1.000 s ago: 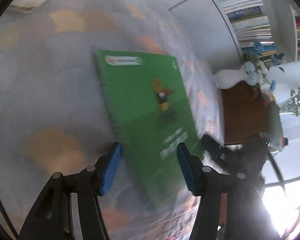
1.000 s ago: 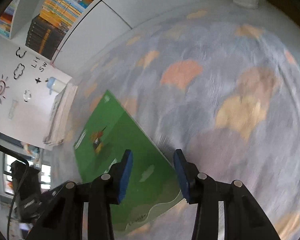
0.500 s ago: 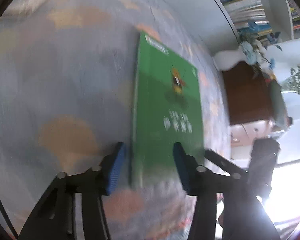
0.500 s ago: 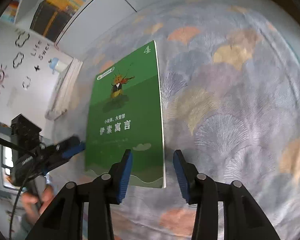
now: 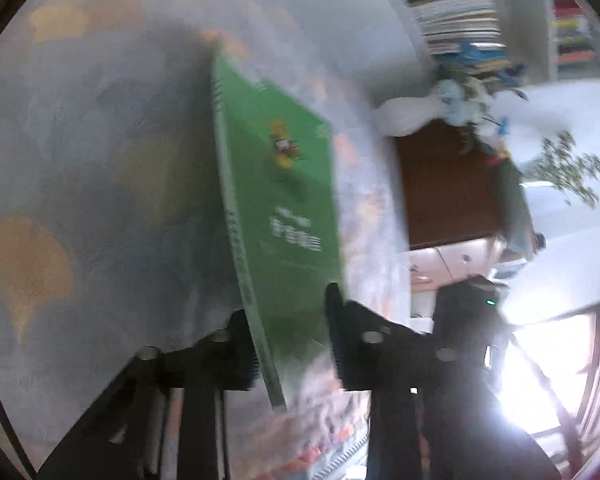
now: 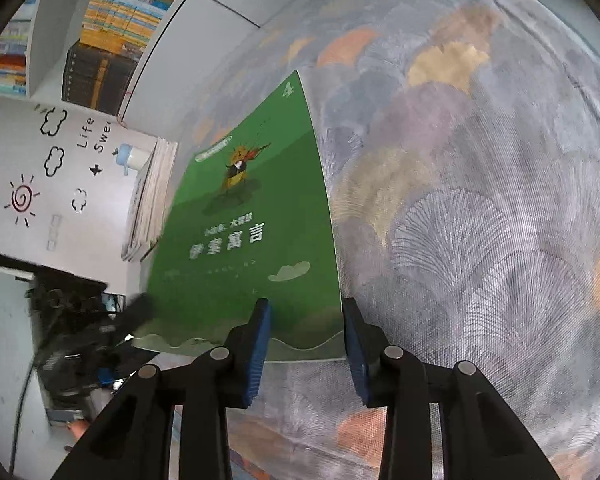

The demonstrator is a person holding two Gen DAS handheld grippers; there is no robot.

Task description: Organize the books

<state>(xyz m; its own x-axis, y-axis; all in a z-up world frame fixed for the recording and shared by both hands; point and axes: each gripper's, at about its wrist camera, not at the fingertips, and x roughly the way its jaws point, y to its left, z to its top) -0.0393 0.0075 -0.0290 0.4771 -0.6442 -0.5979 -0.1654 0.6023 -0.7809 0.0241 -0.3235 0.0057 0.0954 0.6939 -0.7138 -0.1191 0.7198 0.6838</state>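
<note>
Two claws meet at one thin green book with a small orange animal on its cover (image 6: 256, 216). It is tipped up off the soft bedspread with grey, blue and orange fan shapes (image 6: 480, 220), its right long edge near the cloth and its left side lifted.

From the left wrist camera, the left gripper (image 5: 290, 344) has just been closing and is now clenched on the near edge of the book (image 5: 280, 208); one black finger (image 5: 240, 352) is on each side of that edge.

From the right wrist camera, the right gripper (image 6: 306, 340) has also been closing a little. Its blue pads (image 6: 258, 348) stand on either side of the book's bottom right corner, but a gap shows, so it is not squeezing yet. The left gripper (image 6: 136, 312) shows there as a dark blur at the book's bottom left edge.

Lots of bare bedspread lies open to the right of the book. To its left, a stack of pale books (image 6: 152, 200) sits close by the white wall with cloud and sun drawings (image 6: 40, 168).
</note>
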